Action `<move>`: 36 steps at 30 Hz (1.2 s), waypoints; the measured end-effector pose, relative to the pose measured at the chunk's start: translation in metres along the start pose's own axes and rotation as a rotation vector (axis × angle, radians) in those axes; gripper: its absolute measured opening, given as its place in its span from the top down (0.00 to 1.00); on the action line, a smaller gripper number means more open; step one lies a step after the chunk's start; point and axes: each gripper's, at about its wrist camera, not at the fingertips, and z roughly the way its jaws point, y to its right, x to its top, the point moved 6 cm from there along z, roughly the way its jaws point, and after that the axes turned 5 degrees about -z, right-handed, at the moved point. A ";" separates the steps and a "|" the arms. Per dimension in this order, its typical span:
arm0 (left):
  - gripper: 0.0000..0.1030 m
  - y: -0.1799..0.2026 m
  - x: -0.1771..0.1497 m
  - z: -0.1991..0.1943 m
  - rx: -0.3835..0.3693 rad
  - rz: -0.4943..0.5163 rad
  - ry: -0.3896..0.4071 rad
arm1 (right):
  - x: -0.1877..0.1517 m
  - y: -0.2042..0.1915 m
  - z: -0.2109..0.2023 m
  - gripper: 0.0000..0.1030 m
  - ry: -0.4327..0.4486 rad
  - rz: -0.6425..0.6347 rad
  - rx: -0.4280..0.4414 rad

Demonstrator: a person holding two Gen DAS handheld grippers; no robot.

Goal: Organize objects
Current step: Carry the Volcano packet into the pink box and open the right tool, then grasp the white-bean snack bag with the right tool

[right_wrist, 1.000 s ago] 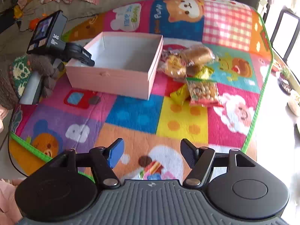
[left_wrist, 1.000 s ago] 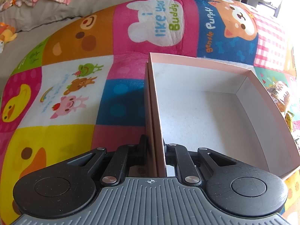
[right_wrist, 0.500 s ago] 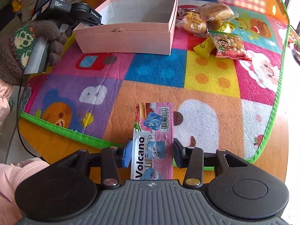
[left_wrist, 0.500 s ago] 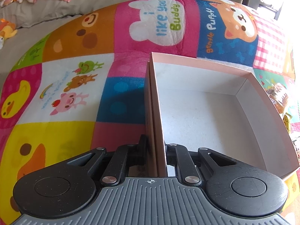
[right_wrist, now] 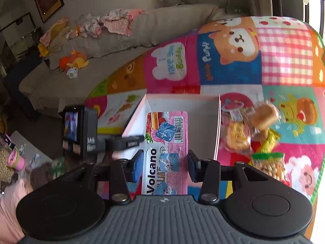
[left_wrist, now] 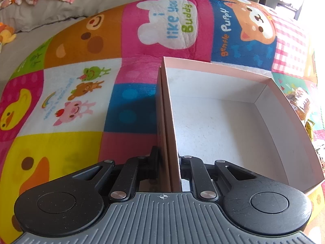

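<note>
A: How is the left gripper set?

B: It is clamped on the near side wall of the pink box, which is kept on the patchwork mat.

A: And the right gripper?

B: It is closed on the pink Volcano packet, held in the air in front of the box. A heap of snack packets is seen just beside the box's right wall, towards the mat's right edge.

Bright patchwork mat, pale pink box

The mat's squares are pink, blue, yellow and orange with cartoon animals; the box is white inside; the Volcano packet is pink.
</note>
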 end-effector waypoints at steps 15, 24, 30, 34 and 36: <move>0.86 0.001 -0.001 -0.002 0.011 -0.014 -0.027 | -0.006 0.075 0.015 0.27 0.180 -0.017 -0.268; 0.83 0.004 -0.001 -0.008 -0.002 0.015 -0.098 | -0.117 0.144 0.001 0.26 0.062 -0.041 -0.509; 0.85 0.005 -0.005 -0.011 0.011 0.027 -0.068 | -0.123 0.154 0.012 0.22 0.091 0.024 -0.472; 0.86 0.005 -0.004 -0.011 0.017 0.027 -0.058 | -0.110 0.152 0.032 0.21 0.080 -0.030 -0.495; 0.86 0.005 -0.004 -0.011 0.013 0.022 -0.059 | -0.107 0.149 0.042 0.20 0.071 -0.070 -0.481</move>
